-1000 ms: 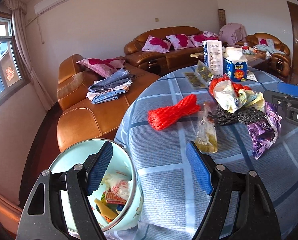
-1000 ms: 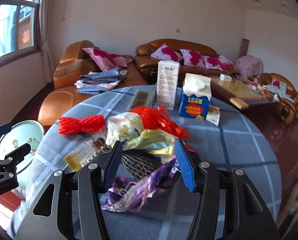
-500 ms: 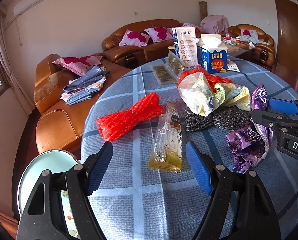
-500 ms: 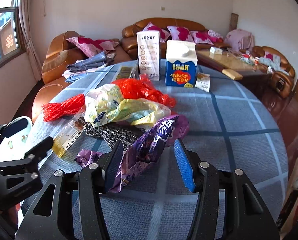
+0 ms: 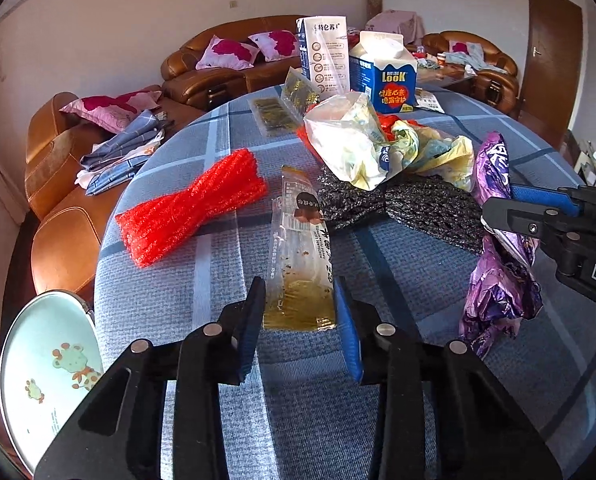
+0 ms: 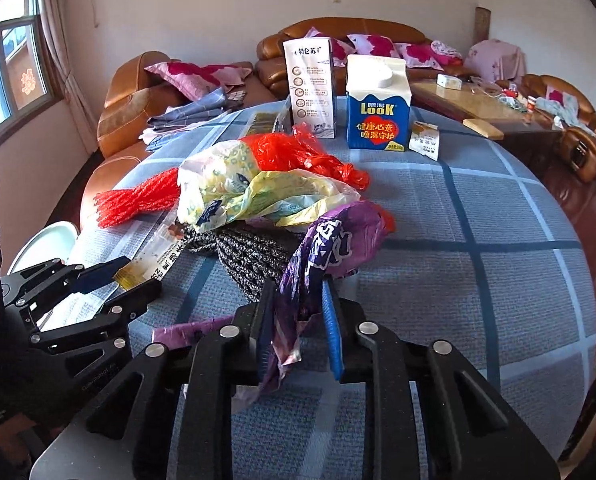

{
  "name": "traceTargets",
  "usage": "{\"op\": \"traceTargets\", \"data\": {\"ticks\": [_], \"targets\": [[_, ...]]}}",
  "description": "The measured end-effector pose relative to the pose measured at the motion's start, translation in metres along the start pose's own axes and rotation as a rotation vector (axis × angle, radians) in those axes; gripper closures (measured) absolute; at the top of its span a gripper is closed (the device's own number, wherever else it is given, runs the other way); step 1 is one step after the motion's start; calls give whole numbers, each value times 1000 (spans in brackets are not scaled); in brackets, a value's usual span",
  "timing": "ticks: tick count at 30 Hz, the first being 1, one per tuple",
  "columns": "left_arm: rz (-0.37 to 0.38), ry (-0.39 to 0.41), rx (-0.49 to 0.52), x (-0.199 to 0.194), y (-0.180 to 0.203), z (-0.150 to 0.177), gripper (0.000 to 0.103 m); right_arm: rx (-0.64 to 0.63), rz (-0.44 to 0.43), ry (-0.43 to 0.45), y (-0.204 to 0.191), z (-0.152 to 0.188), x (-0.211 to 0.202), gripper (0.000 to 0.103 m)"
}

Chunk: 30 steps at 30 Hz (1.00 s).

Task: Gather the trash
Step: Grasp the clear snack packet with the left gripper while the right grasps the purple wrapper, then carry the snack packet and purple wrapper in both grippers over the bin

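While your left gripper (image 5: 300, 316) closes around the near end of the clear snack wrapper (image 5: 300, 248), low in the frame's centre on the table (image 5: 418, 360), note that the wrapper's long axis runs straight up the frame, away from you. Your right gripper (image 6: 295, 324) is closing on the purple wrapper (image 6: 326, 248), already pinched between its pads.

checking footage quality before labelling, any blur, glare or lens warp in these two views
Left wrist view: sharp on the clear snack wrapper between the left gripper; fisheye bends the table edge; dark corner vignette. Right wrist view: sharp on the purple wrapper; the window is blown out and the walls bow; no motion blur in either.
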<state>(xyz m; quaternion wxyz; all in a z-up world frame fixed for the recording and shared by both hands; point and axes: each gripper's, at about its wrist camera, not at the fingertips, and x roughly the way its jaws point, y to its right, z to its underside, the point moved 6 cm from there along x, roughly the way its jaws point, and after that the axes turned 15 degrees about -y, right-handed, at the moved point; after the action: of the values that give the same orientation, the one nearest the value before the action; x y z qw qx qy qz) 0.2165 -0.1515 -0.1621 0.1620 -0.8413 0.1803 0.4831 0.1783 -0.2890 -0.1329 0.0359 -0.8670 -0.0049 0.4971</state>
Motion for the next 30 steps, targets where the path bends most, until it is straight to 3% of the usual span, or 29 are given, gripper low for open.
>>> {"op": "traceTargets", "data": {"ticks": [1,8,30], "targets": [[7,3,1,-2,0,0,75,1,3,7,1,1,-3,82],[32,33,-2,-18,2,5,76,4,18,61,6,0,-23,82],[-75,141,-84,-76,-31,22,77,-96,13,147,-20,-15,-49,82]]}}
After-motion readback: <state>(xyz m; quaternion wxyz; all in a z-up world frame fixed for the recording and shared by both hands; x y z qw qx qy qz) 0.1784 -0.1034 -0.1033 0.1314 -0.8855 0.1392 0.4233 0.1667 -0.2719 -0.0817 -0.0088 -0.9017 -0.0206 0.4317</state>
